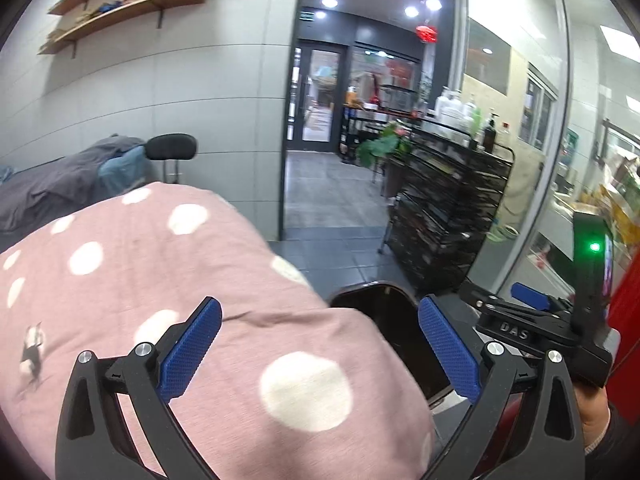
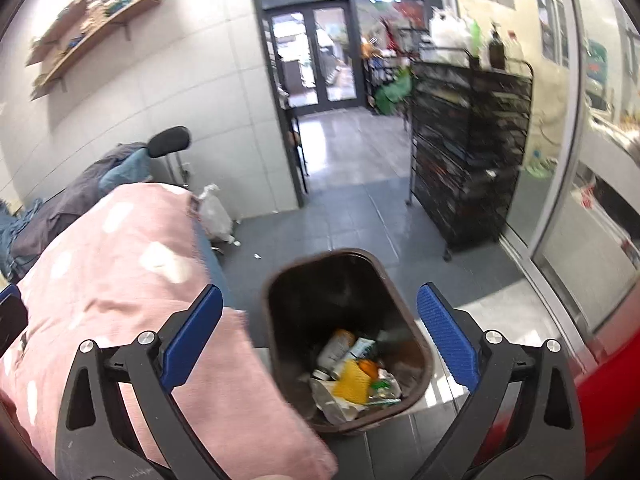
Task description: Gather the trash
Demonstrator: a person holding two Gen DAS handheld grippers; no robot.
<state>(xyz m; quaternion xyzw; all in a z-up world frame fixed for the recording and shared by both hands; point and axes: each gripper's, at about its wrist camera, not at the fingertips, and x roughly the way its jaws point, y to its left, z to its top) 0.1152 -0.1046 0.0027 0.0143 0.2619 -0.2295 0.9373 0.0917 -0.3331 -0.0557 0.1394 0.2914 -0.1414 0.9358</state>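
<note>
A dark brown trash bin (image 2: 416, 364) stands on the floor below my right gripper (image 2: 320, 340), which is open and empty above it. The bin holds trash (image 2: 352, 376): a can, a yellow wrapper, crumpled plastic and paper. My left gripper (image 1: 320, 350) is open and empty over a pink polka-dot pillow (image 1: 160, 280); the bin's rim (image 1: 384, 292) shows past the pillow's edge. The right gripper's body (image 1: 532, 320) appears at the right of the left wrist view. A small white scrap (image 2: 257, 256) lies on the floor.
A black wire rack (image 2: 472, 140) with bottles on top stands at the right by a glass wall. A white plastic bag (image 2: 214, 214) sits on the floor by the wall. A bed with grey and blue bedding (image 1: 60, 188), a black stool (image 1: 172, 148) and an open doorway (image 2: 316, 60) lie ahead.
</note>
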